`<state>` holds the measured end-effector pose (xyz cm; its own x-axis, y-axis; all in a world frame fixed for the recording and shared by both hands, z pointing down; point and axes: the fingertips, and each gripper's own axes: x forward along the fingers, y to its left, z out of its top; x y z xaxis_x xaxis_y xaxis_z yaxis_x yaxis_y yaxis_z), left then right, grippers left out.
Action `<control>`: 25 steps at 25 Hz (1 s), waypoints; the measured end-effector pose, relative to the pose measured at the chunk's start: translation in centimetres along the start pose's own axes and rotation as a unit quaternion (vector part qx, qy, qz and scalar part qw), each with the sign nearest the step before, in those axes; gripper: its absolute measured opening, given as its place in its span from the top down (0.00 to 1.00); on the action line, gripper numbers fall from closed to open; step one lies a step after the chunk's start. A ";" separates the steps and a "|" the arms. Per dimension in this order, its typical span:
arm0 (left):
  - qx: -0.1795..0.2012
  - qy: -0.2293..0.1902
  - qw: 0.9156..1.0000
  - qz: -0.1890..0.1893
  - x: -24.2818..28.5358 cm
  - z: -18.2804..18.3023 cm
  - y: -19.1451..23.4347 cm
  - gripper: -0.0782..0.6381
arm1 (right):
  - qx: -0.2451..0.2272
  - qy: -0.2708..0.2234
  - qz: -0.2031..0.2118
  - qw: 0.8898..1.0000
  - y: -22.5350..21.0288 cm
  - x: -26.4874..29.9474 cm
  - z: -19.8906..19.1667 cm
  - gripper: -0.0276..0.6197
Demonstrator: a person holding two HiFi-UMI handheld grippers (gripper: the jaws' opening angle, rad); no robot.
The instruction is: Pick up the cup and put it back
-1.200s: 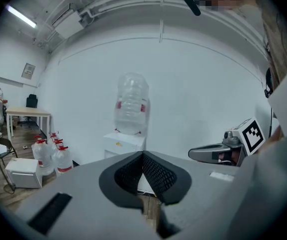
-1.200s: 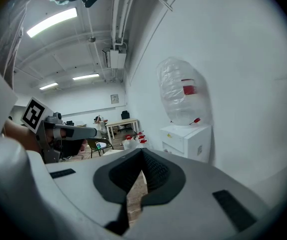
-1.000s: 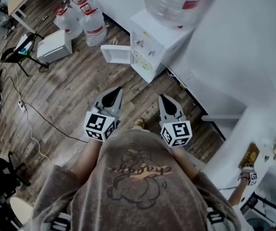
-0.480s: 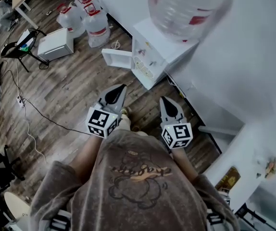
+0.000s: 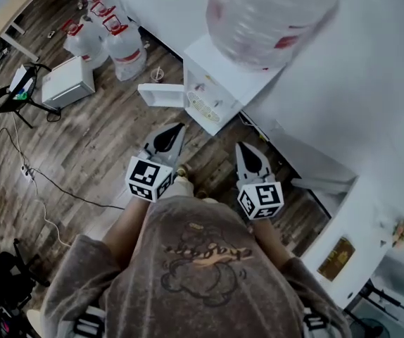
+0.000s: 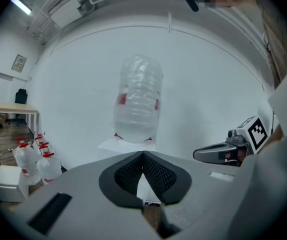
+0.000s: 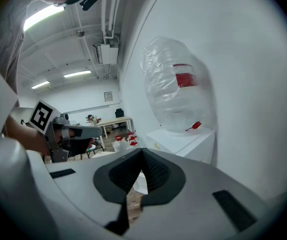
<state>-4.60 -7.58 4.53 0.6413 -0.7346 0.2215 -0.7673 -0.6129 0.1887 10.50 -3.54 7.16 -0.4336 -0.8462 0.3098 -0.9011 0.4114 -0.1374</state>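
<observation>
In the head view, the left gripper and right gripper point over a brown wood-plank floor toward a white water dispenser. It carries a large clear plastic bottle and stands against a white wall, with red-capped water bottles further left. In the left gripper view, the fingers are together and empty. In the right gripper view, the fingers are likewise together. The cup cannot be made out.

A dispenser at the far wall bears a clear bottle — jugs and a box stand to its left.
</observation>
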 end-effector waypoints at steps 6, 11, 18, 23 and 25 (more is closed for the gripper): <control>0.000 0.006 1.000 -0.026 2.0 -0.6 3.1 0.89 | -0.004 0.004 -0.018 1.000 0.4 2.6 0.0 0.95; -0.002 0.006 1.000 -0.026 3.2 -2.3 4.8 0.89 | -0.007 0.002 -0.022 1.000 0.4 4.0 -1.1 0.95; 0.001 0.001 1.000 -0.020 4.5 -5.7 4.7 0.89 | -0.007 0.000 -0.015 1.000 -0.8 5.1 -4.4 0.95; -0.001 0.001 1.000 -0.021 4.8 -8.4 4.7 0.89 | -0.007 -0.015 -0.015 1.000 -1.6 6.1 -7.0 0.95; -0.002 0.001 1.000 -0.019 5.3 -10.1 4.9 0.89 | -0.006 -0.018 -0.015 1.000 -2.2 6.7 -8.5 0.95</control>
<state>-4.99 -11.54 16.26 0.6707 -0.7095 0.2162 -0.7417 -0.6398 0.2014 9.70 -7.22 17.50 -0.4063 -0.8698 0.2801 -0.9137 0.3893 -0.1165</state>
